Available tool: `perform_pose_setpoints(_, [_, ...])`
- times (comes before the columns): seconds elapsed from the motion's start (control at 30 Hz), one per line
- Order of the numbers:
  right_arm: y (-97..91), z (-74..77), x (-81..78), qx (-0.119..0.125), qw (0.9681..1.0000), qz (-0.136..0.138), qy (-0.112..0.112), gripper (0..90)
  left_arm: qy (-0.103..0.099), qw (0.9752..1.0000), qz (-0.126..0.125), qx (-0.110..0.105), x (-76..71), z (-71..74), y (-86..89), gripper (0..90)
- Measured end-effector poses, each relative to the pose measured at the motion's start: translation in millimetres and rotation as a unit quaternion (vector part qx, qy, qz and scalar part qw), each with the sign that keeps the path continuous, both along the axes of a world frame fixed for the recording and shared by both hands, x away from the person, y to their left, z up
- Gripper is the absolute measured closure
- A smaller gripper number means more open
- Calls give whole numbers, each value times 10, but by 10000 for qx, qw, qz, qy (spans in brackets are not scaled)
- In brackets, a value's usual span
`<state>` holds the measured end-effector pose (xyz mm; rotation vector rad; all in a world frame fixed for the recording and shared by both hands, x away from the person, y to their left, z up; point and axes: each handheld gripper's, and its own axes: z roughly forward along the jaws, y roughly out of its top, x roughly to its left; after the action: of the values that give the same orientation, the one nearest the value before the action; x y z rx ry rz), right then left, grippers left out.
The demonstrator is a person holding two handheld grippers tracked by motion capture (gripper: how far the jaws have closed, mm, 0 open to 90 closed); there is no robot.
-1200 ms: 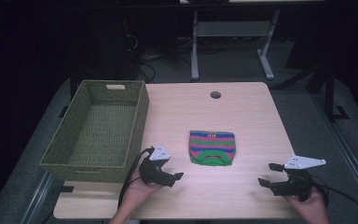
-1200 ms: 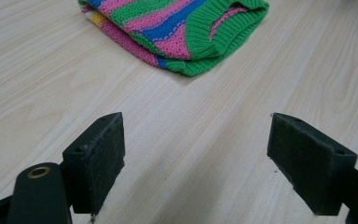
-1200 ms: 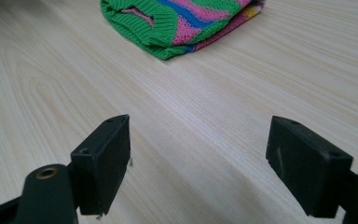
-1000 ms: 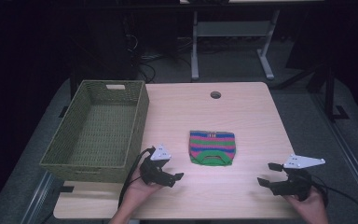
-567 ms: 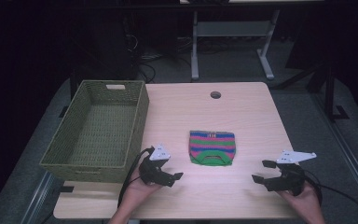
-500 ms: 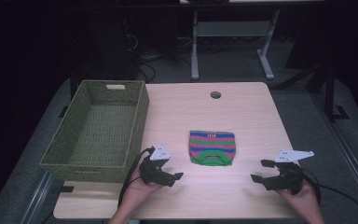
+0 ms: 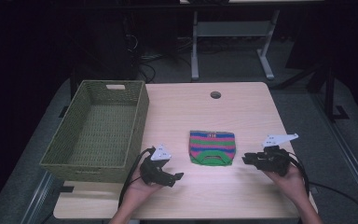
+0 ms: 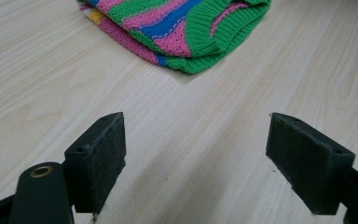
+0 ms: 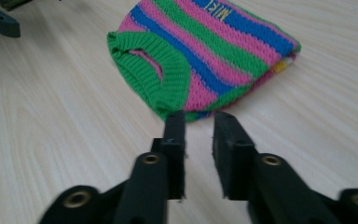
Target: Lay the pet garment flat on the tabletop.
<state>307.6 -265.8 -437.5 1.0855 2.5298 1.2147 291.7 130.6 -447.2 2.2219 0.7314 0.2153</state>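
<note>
Right tongs (image 9: 199,126) have just been closing: narrow gap, nothing between, tips just short of the striped knit (image 9: 205,51) edge. Left tongs (image 8: 196,154) wide open, empty, near it. Knit lies folded mid-tabletop (image 7: 242,102), right of the wicker basket (image 7: 98,135).

the left hand-held gripper (image 8: 196,163) has its two black jaws rising from the bottom edge, set wide apart with bare pale wood-grain surface (image 8: 51,79) between them and nothing touching either pad. ahead of the jaws, well clear of their tips, lies a folded knitted garment (image 8: 177,28) striped in green, pink and blue, a speck of yellow at its far-left edge. its thick green ribbed hem faces the jaws.
</note>
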Motion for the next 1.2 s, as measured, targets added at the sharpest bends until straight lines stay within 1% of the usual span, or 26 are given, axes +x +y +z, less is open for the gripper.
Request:
perform_pose_setpoints(0.03, [42, 13, 51, -40, 10000, 48, -6, 813, 17, 10000, 2, 4, 2, -3, 0, 194])
perform_pose_setpoints(0.07, [80, 24, 93, -54, 9999, 94, 57, 841, 24, 10000, -1, 17, 7, -8, 3, 195])
perform_pose_setpoints(0.1, [117, 26, 144, -99, 9999, 129, 51, 843, 31, 10000, -4, 15, 11, -13, 7, 196])
perform_pose_setpoints(0.13, [159, 37, 183, -88, 9998, 109, 122, 863, 37, 10000, -3, 6, 13, -15, 9, 197])
perform_pose_setpoints(0.17, [193, 39, 224, -51, 9997, 170, 156, 893, 34, 10000, 0, 5, 12, -14, 11, 198])
perform_pose_setpoints(0.2, [226, 43, 256, -50, 9996, 187, 195, 893, 34, 10000, 8, 3, 10, -10, 11, 198])
perform_pose_setpoints(0.23, [269, 45, 298, -103, 9996, 212, 170, 894, 28, 10000, 2, -2, 10, -8, 13, 198])
perform_pose_setpoints(0.27, [317, 55, 330, -105, 9995, 195, 214, 896, 22, 10000, -1, -3, 10, -6, 15, 198])
perform_pose_setpoints(0.37, [435, 59, 443, -156, 9992, 269, 232, 897, 30, 10000, -1, 0, 10, -8, 15, 198])
perform_pose_setpoints(0.4, [476, 65, 469, -140, 9992, 247, 288, 897, 37, 10000, 3, 8, 10, -12, 12, 198])
perform_pose_setpoints(0.47, [550, 58, 531, -220, 9989, 269, 326, 897, 38, 10000, -10, 15, 12, -18, 9, 198])
perform_pose_setpoints(0.53, [620, 43, 589, -222, 9986, 289, 394, 897, 27, 10000, -34, 24, 14, -18, 7, 199])
perform_pose_setpoints(0.57, [642, 27, 611, -247, 9986, 303, 357, 897, 29, 10000, -34, 24, 14, -18, 6, 199])
perform_pose_setpoints(0.63, [674, -7, 648, -237, 9983, 309, 441, 897, 38, 10000, -40, 26, 13, -16, 5, 200])
perform_pose_setpoints(0.7, [699, -43, 670, -251, 9981, 280, 481, 897, 35, 10000, -43, 25, 12, -18, 5, 200])
perform_pose_setpoints(0.73, [705, -62, 677, -230, 9979, 247, 550, 897, 48, 10000, -39, 32, 11, -17, 3, 200])
perform_pose_setpoints(0.8, [706, -104, 693, -287, 9978, 262, 541, 897, 56, 10000, -49, 47, 11, -19, -2, 200])
perform_pose_setpoints(0.9, [719, -144, 704, -402, 9971, 239, 608, 897, 33, 10000, -57, 29, 13, -24, -10, 200])
perform_pose_setpoints(1.0, [729, -188, 708, -425, 9968, 245, 632, 896, 36, 10000, -69, 28, 10, -23, -13, 200])
perform_pose_setpoints(1.07, [733, -206, 696, -432, 9968, 285, 609, 897, 40, 10000, -71, 38, 9, -25, -14, 201])
perform_pose_setpoints(1.2, [748, -198, 661, -532, 9963, 342, 589, 897, 53, 10000, -66, 38, 4, -22, -19, 201])
